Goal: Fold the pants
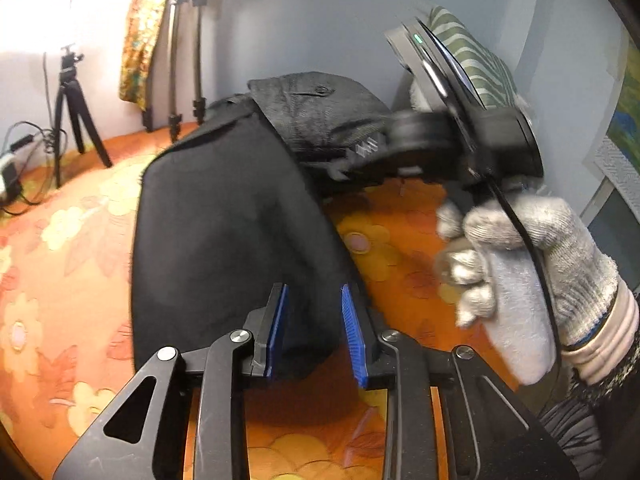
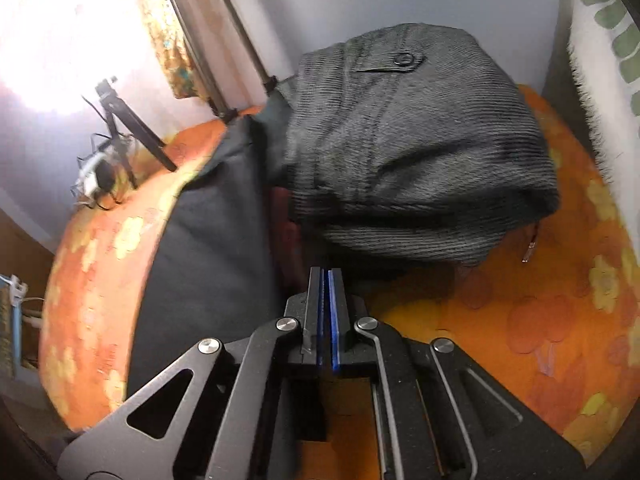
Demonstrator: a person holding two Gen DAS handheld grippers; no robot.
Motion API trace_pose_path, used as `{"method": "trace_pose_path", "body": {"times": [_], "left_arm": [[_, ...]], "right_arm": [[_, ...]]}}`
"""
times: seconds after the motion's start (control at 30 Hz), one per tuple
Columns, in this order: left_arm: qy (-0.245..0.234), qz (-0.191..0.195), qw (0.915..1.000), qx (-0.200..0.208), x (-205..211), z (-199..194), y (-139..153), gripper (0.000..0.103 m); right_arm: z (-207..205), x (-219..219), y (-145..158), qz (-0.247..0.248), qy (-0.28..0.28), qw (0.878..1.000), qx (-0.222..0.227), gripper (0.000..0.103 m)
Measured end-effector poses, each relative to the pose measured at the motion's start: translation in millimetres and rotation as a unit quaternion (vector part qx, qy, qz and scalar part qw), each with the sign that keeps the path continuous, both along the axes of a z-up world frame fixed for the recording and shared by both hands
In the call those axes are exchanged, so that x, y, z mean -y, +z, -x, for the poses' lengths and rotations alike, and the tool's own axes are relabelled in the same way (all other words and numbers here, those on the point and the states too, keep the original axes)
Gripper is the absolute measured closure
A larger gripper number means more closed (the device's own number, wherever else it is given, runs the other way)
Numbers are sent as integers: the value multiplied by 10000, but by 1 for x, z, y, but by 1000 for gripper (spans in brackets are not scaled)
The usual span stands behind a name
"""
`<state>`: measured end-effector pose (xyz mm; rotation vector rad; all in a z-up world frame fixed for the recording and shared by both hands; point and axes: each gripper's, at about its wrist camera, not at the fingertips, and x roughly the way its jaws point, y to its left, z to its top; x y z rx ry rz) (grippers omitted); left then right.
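Left wrist view: left gripper [image 1: 314, 328], jaws parted, straddles the near edge of dark pants [image 1: 224, 216] without pinching; pants lie on an orange floral cover [image 1: 72, 248]. Gloved right hand [image 1: 532, 264] carries the right gripper [image 2: 325, 312], jaws together, nothing visibly between them, beside the corduroy waist part [image 2: 400, 140]. Tripod [image 1: 72, 120] at back.

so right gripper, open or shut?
Shut. The right gripper has its blue pads nearly together with nothing visible between them, beside the grey pants.
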<state>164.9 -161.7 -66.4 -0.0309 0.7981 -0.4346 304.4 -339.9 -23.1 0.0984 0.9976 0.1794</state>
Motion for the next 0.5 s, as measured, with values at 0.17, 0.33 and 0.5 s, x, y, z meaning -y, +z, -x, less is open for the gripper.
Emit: {"method": "trace_pose_path", "body": {"times": [0.17,0.33,0.5], "left_arm": [[84,-91,9999,-13,-11,-7,0,77],[128,-99,9999,-8,-14,-11,1,77],[166,-172,9997,58,-15,-5,5,77]], "right_arm": [[4,17,-5,-59,-82,9999,-76,101],[15,14,15,-15,56,9997,225,100],[24,-1,26,64,242,9990,371,101]]}}
